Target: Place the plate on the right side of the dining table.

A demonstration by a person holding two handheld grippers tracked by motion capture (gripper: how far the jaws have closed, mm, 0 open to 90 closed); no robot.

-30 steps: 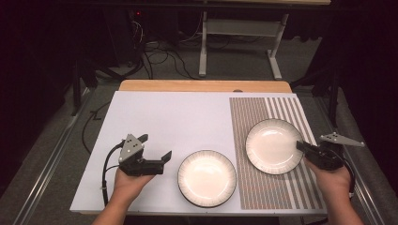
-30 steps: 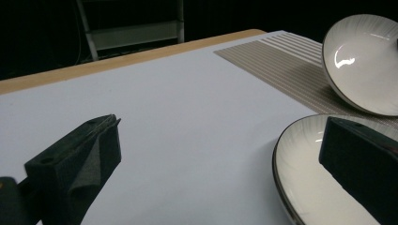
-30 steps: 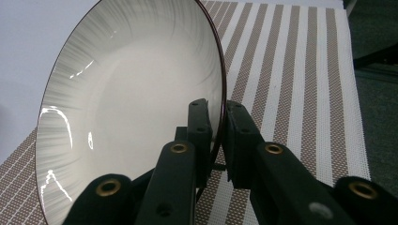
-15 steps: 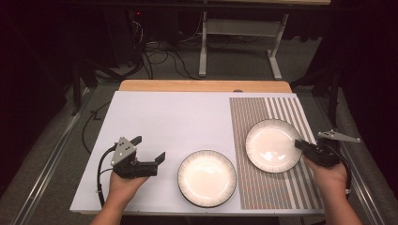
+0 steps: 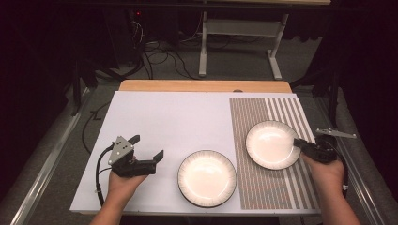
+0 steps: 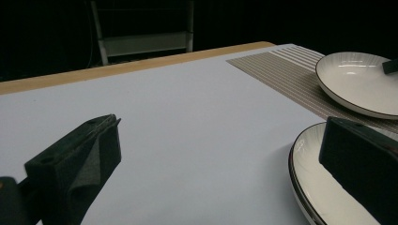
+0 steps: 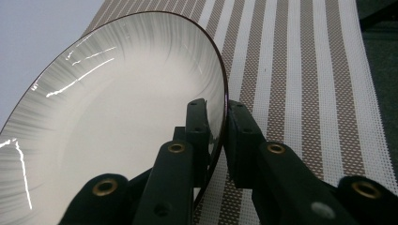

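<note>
No brand, label or writing can be read on anything here. The right gripper (image 5: 300, 143) is clamped on the near-right rim of the far plate (image 5: 272, 144), one jaw inside the bowl and one outside the dark edge, as the right gripper view (image 7: 216, 126) shows close up; the plate (image 7: 117, 122) lies on the striped mat (image 5: 281, 187), which runs ahead and to both sides of those jaws. The left gripper (image 5: 148, 151) hovers with its jaws spread wide and nothing between them, its right jaw just short of the near plate (image 5: 206, 178), which sits on the white board (image 5: 164, 117). In the left gripper view the near plate (image 6: 309, 187) is half hidden behind the right jaw and cut off at the frame edge. Beyond the board runs a wooden strip (image 5: 202, 86); past that the room is dark, with a metal stand (image 5: 239, 37) and cables (image 5: 159, 56) on the floor that are hard to make out.
</note>
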